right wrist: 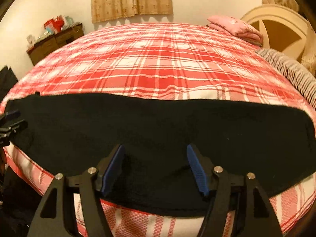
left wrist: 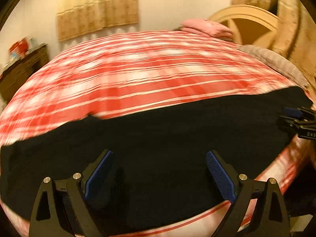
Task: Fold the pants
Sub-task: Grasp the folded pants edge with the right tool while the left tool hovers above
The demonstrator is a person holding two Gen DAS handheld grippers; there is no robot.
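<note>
Pants (right wrist: pixel 158 126): black, laid flat in a long band across the near edge of a bed (right wrist: pixel 158 63) with a red-and-white plaid cover. Left gripper (left wrist: pixel 159 174): jaws apart above the fabric, nothing clamped, though the view is motion-blurred. Right gripper (right wrist: pixel 155 167): jaws apart, apparently clear of the cloth.

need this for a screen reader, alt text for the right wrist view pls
Black pants lie flat along the near edge of a red-and-white plaid bedspread, the right gripper open above them. A folded pink blanket sits far right.
</note>
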